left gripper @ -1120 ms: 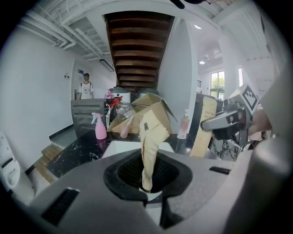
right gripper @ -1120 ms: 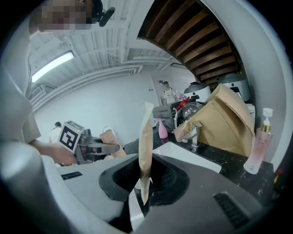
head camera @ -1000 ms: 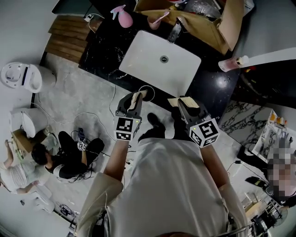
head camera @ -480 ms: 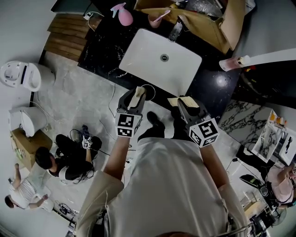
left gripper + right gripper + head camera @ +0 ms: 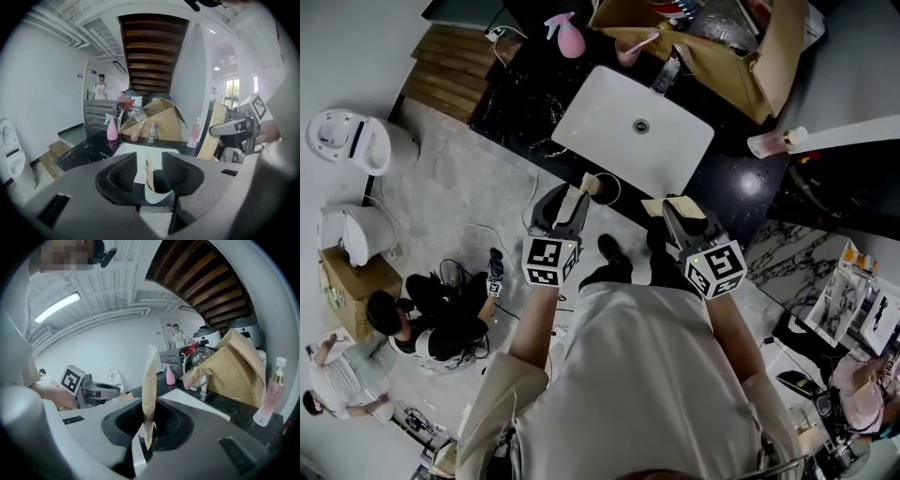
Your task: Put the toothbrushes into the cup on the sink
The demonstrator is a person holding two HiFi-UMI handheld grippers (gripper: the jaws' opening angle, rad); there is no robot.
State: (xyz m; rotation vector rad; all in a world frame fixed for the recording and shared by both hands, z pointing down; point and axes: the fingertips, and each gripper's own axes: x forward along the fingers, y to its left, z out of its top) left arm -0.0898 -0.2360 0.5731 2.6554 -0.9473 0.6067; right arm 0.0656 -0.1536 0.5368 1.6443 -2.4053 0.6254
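As the person stands at the near edge of the washstand, with both tools short of the basin, the items run thus:

1. Counter [image 5: 525, 89]: black stone, carrying everything below.
2. Sink [image 5: 600, 136]: white and bare, with the tap [image 5: 666, 70] at its far rim.
3. Left gripper [image 5: 570, 204]: its jaws have just been opening and now stand wide apart. The left packet [image 5: 149, 171] sits loose in the gap, with neither pad pressing it. Judged a let-go or a re-grip rather than a delivery, since the cup is well apart from it.
4. Right gripper [image 5: 680, 211]: its jaws are drawn in tight on the right packet [image 5: 149, 385], which stands upright between them.
5. Packets, two: flat tan sleeves, taken to be the wrapped toothbrushes. Neither is in the cup yet.
6. Cup [image 5: 627, 52]: pink, at the far rim beside the tap, with one pink brush [image 5: 643, 39] leaning in it
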